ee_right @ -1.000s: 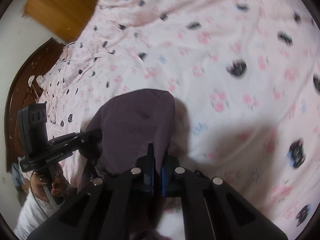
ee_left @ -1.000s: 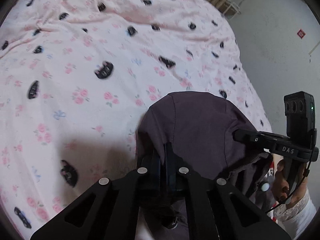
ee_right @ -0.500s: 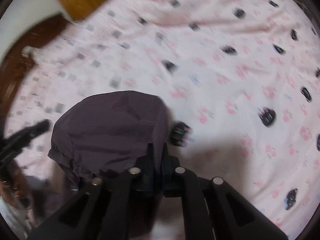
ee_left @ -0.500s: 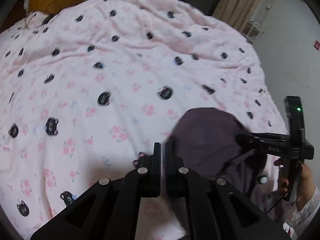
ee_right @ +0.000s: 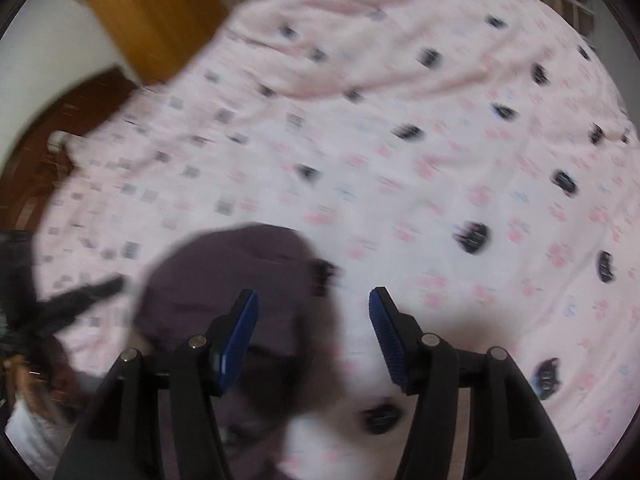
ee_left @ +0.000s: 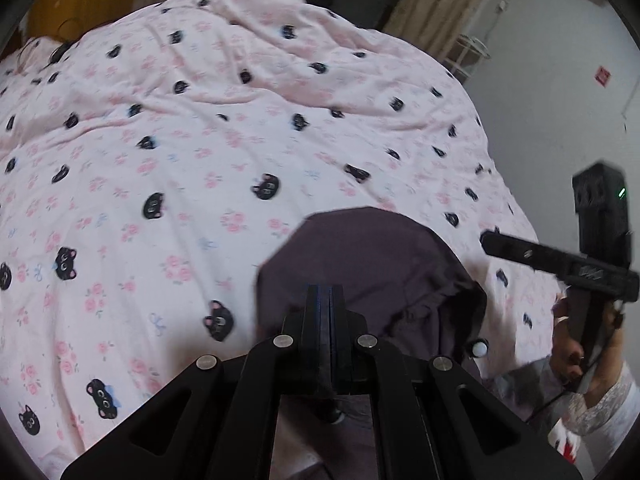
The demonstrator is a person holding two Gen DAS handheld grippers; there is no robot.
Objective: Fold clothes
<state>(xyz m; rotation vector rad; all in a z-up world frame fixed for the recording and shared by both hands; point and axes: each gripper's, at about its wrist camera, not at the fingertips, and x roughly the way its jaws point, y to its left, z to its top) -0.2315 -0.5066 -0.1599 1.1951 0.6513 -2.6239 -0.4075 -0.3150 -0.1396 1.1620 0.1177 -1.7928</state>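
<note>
Purple-grey fabric, the folded garment (ee_left: 372, 256), lies on the pink bedsheet (ee_left: 192, 152) printed with black cat faces and small roses, near the edge of the bed closest to me. My left gripper (ee_left: 325, 292) has its fingers pressed flat together above the garment's near edge, and I see no cloth pinched between them. My right gripper (ee_right: 313, 300) is opening: its blue pads (ee_right: 240, 332) stand well apart with nothing pressed between them; the garment's right edge and bare sheet show through the gap (this view is badly smeared, so fine detail is lost). From the left camera I see the right gripper's black body beside the garment, held in a hand (ee_left: 580, 352) with a white lace cuff. A white snap or button (ee_left: 479, 347) shows at the garment's gathered edge.
</note>
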